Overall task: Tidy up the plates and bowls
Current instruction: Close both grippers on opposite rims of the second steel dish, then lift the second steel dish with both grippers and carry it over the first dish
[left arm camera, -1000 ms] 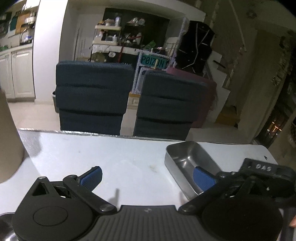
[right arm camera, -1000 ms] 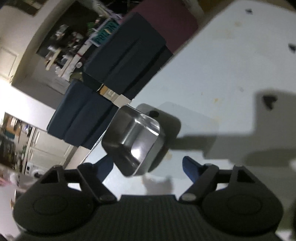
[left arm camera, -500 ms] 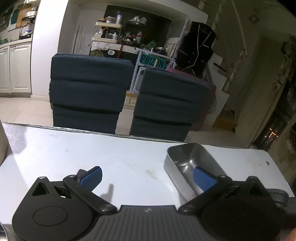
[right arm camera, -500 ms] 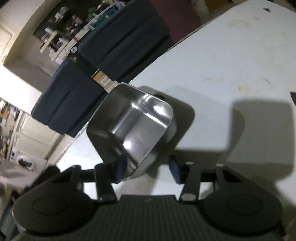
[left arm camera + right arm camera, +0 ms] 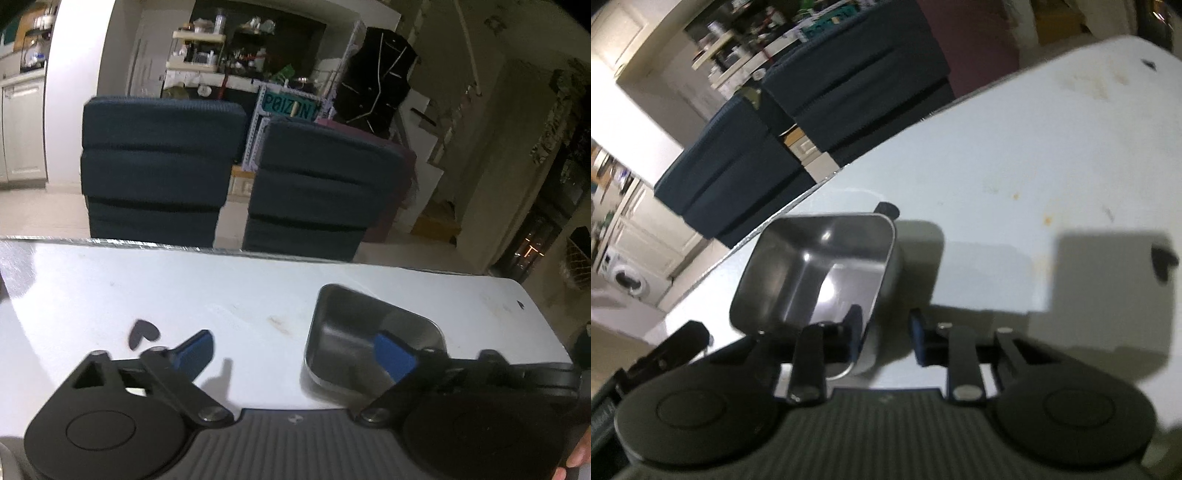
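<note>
A rectangular steel bowl (image 5: 820, 269) is tilted up off the white table (image 5: 997, 166). My right gripper (image 5: 886, 332) straddles its near rim, one blue pad inside the bowl and one outside; the jaws have narrowed but a gap still shows beside the rim. The same bowl shows in the left wrist view (image 5: 354, 332), to the right. My left gripper (image 5: 295, 350) is wide open and empty above the table, its right pad in front of the bowl.
Two dark blue chairs (image 5: 159, 166) stand behind the table's far edge (image 5: 184, 247). A small dark heart-shaped mark (image 5: 142, 332) lies on the table at the left. The table's right end (image 5: 532, 306) is near the bowl.
My right gripper has moved onto the bowl's rim and narrowed its jaws around it; the bowl now tilts up. My left gripper has shifted a little; the tall object at its left is out of view.
</note>
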`<state>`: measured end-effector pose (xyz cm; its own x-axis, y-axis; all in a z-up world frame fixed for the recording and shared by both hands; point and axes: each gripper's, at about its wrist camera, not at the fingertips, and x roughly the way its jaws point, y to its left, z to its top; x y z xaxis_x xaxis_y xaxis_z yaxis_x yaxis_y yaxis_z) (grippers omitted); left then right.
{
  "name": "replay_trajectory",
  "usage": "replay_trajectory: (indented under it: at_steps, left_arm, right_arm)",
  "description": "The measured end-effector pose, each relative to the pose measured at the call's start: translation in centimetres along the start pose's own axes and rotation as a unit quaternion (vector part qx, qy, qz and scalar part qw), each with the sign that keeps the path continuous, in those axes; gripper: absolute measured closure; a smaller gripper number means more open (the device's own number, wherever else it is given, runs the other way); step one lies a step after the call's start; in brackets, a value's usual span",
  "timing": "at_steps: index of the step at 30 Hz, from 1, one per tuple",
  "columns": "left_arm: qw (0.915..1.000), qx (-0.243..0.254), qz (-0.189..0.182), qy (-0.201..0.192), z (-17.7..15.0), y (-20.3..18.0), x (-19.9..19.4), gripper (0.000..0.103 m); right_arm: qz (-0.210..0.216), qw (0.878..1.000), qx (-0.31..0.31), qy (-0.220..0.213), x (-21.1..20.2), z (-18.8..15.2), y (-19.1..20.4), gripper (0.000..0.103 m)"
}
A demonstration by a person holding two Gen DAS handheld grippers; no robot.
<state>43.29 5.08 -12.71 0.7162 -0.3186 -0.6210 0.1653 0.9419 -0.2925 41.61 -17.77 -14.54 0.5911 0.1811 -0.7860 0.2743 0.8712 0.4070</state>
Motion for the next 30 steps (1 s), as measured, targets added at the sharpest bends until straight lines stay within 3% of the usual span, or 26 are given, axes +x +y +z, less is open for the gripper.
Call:
replay_trajectory:
  at_steps: [7,14,18,24,30]
  left_arm:
    - [0.9985,-0.008,-0.019,0.051,-0.9,-1.0,1.4,0.048]
    - [0.9972,-0.012,-0.012,0.073,-1.4,-1.4,2.6,0.058]
    - [0.9953,-0.021,-0.005,0.094,-1.8,-1.4,3.0,0.091]
    - [0.9934,-0.027,0.003,0.112,-2.3,-1.6,2.2,0.092]
    - [0.9956,-0.023,0.005,0.091,-2.4,-2.3,0.1,0.093]
  right_arm:
    - [0.001,0.997,-0.074,0.014,-0.5,0.2,0.1,0.093]
    - [0.005,0.991,-0.129,0.02,-0.7,0.1,0.2,0.098]
    - [0.007,0.99,-0.139,0.021,-0.9,0.0,0.0,0.1]
    - [0.004,0.99,-0.136,0.024,-1.0,-0.1,0.2,0.1]
    - [0.005,0.989,-0.143,0.022,-2.2,-0.7,0.5,0.1]
